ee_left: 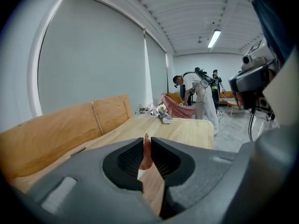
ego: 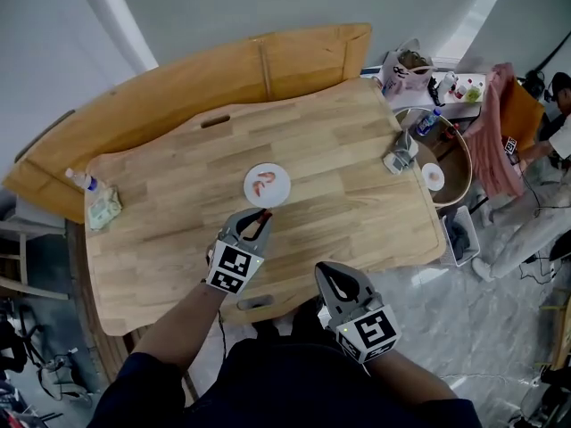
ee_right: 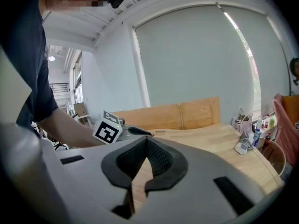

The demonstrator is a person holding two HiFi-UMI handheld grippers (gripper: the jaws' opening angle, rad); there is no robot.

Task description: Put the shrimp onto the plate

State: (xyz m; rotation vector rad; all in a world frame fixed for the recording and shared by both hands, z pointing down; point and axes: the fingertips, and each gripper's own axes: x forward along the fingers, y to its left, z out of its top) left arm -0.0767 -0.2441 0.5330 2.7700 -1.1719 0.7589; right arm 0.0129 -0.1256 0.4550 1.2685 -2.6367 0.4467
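A small white plate [ego: 278, 178] sits near the middle of the wooden table [ego: 339, 150], and orange shrimp [ego: 260, 185] lies on it. My left gripper [ego: 264, 214] hovers just in front of the plate's near rim, shut on another shrimp [ee_left: 146, 154]. That shrimp stands upright between the dark pads in the left gripper view, and only its orange tip shows in the head view. My right gripper [ego: 334, 282] hangs off the table's front edge, jaws closed with nothing between them. In the right gripper view its tips [ee_right: 147, 140] meet, and the left gripper's marker cube [ee_right: 108, 131] shows beyond them.
A plastic bottle [ego: 80, 179] and a crumpled cloth [ego: 103, 210] lie at the table's left end. A small grey device [ego: 399, 159] rests at the right edge. A long wooden board [ego: 178, 87] leans behind the table. A cluttered round table [ego: 455, 163] and a person [ego: 558, 132] are at right.
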